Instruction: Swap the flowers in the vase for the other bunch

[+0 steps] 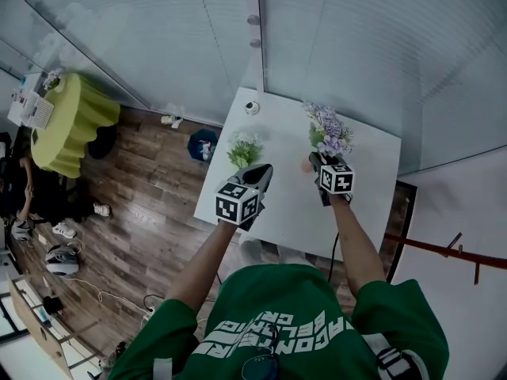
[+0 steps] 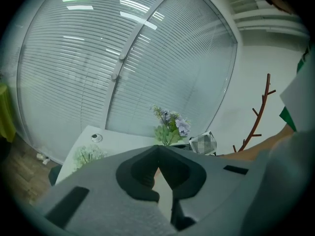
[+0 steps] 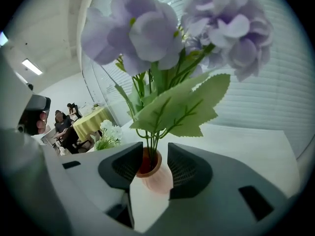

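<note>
Right tongs (image 3: 155, 151) stand released around the vase (image 3: 155, 178); left tongs (image 2: 158, 149) clenched, seemingly empty, near white bunch (image 1: 245, 149).

White upside-down lettering (image 1: 255, 321) on green shirt (image 1: 317, 307), illegible; no other text

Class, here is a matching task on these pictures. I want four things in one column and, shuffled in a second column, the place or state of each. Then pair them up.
Things
1. purple flowers
2. white bunch
3. left gripper
4. right gripper

Places and states
A. jaws together, nothing between them
B. on the table, outside the vase
C. jaws apart, one on each side of the vase
D. stems standing in the vase

Pairs: 1-D, 2-B, 3-A, 4-C
</note>
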